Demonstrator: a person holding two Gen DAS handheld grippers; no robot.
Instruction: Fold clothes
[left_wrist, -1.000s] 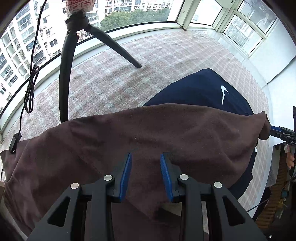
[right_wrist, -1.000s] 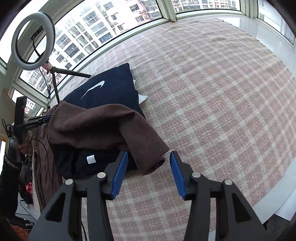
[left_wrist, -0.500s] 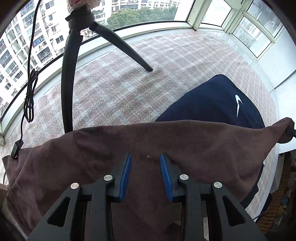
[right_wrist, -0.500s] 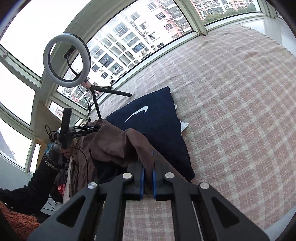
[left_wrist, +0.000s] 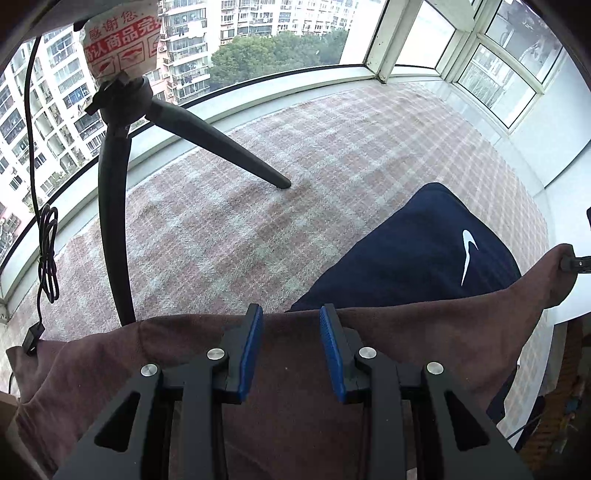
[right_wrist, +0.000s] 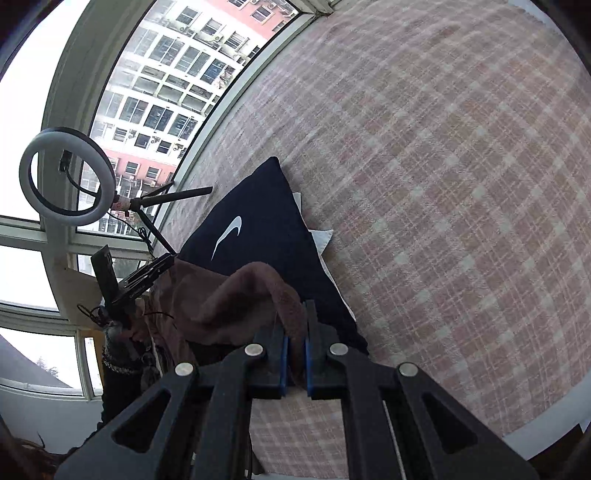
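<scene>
The right gripper (right_wrist: 294, 360) clamps one corner of the brown fleece garment (left_wrist: 424, 332), lifted above the navy folded garment with white swoosh (right_wrist: 258, 229) beyond its jaws. The left gripper (left_wrist: 291, 350) stands with jaws wide, the brown edge stretched across just beyond the tips. Step in hand, as judged: securing the second hold. Next move calls for closing the left jaws on that edge
</scene>
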